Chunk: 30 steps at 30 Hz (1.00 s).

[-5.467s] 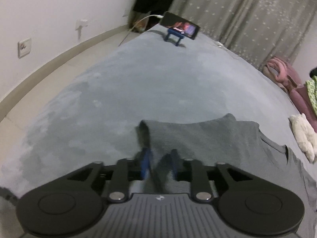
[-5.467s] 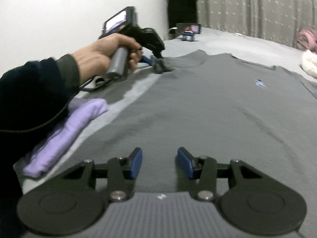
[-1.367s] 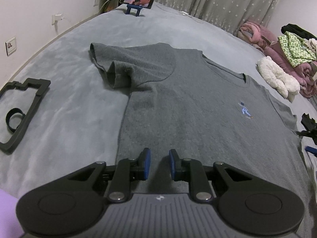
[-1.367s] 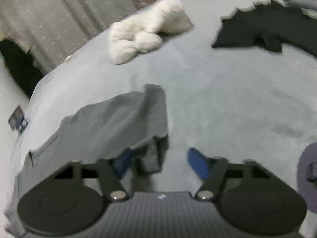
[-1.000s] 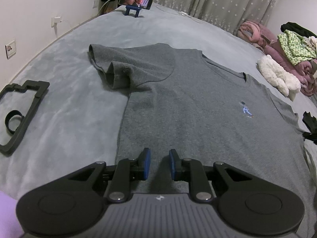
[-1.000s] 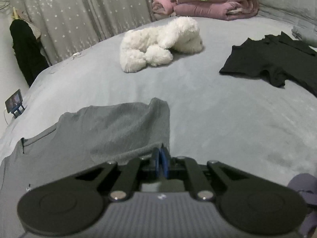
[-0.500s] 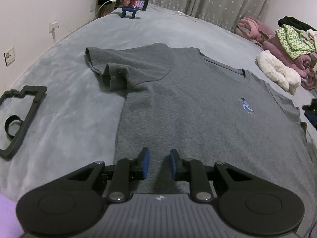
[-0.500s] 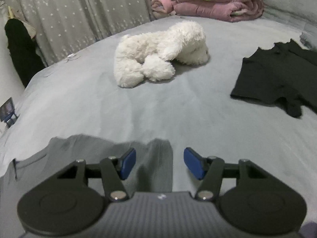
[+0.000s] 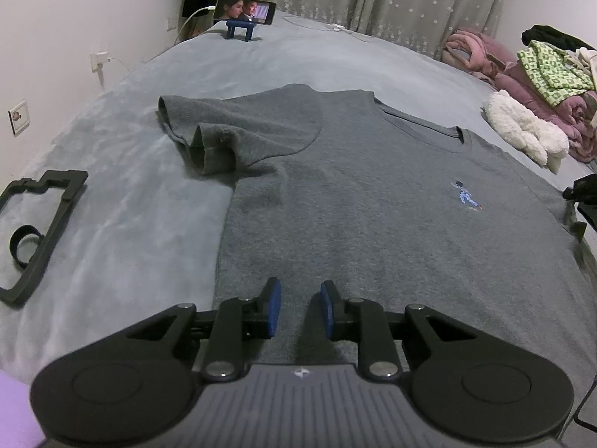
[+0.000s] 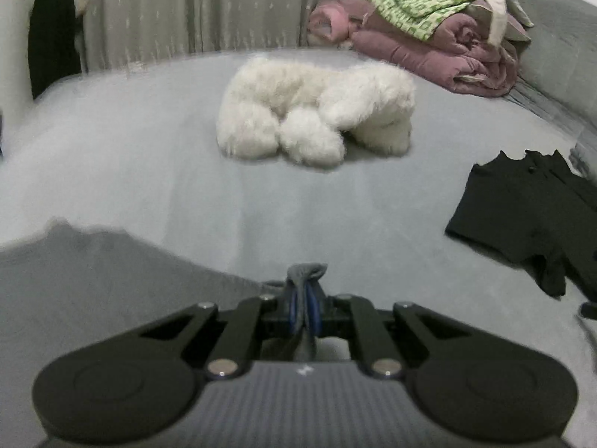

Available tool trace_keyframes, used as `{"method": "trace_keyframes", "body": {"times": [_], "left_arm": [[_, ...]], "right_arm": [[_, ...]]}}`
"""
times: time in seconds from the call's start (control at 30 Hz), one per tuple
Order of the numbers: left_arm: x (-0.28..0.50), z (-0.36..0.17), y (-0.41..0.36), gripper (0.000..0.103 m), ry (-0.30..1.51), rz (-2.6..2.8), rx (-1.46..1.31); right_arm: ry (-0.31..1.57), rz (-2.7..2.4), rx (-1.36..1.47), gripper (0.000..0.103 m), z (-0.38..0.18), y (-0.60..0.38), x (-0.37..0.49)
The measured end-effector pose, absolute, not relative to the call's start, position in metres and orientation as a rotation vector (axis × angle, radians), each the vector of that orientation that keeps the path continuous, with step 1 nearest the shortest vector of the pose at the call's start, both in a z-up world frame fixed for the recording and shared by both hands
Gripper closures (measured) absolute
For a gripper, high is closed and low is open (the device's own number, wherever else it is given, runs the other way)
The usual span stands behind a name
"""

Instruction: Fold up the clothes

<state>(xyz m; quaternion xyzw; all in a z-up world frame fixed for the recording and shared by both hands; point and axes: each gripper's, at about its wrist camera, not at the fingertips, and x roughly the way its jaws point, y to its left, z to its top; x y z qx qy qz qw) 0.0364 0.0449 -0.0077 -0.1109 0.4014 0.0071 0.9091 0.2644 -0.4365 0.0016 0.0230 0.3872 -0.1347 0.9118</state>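
So I've got the grey bedspread (image 9: 112, 224) under everything, and the grey T-shirt (image 9: 373, 224) lies flat on it, face up, stretching out ahead of my left gripper (image 9: 297, 310) and off to the right of its fingers. The near-left sleeve (image 9: 224, 138) is already flipped in onto the chest, ahead and to the left of those fingers.

The shirt looks like thin, floppy knit: light, no stiffness at all, so I'd guess it sags and drags wherever it isn't held. Seams and hems are the spots to grab, a bunch rather than a single layer.

The right gripper (image 10: 305, 310) is clenched on a wad of the other sleeve (image 10: 306, 270), the cloth poking out just past the fingertips, with the rest of the shirt trailing off to their left. The left one is released, with a gap between the pads, hovering over the shirt's lower left part with nothing between them.

Past the right fingers are a white plush toy (image 10: 317, 112) and, to their right, a black garment (image 10: 522, 216).
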Motion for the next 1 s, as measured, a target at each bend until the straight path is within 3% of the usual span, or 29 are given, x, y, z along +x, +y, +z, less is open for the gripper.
{"method": "trace_keyframes", "body": {"times": [0.07,0.13,0.3,0.43,0.77,1.0], "left_arm": [[0.037,-0.009,0.046,0.081,0.825,0.014,-0.227],[0.037,-0.009,0.046,0.081,0.823,0.012,-0.222],[0.039,-0.006,0.051,0.081,0.828,0.009,-0.247],[0.039,-0.001,0.059,0.081,0.808,0.038,-0.262],[0.044,0.010,0.093,0.081,0.777,0.092,-0.331],[0.046,0.017,0.117,0.081,0.756,0.122,-0.360]], "right_arm": [[0.835,-0.297,0.027,0.088,-0.010,-0.433,0.271],[0.827,-0.342,-0.022,0.065,-0.007,-0.429,0.272],[0.765,-0.398,-0.077,0.062,0.015,-0.420,0.261],[0.764,-0.256,0.009,0.052,0.031,-0.403,0.245],[0.848,0.189,0.128,0.050,0.032,-0.291,0.182],[0.891,0.323,-0.007,0.055,0.004,-0.197,0.120]]}}
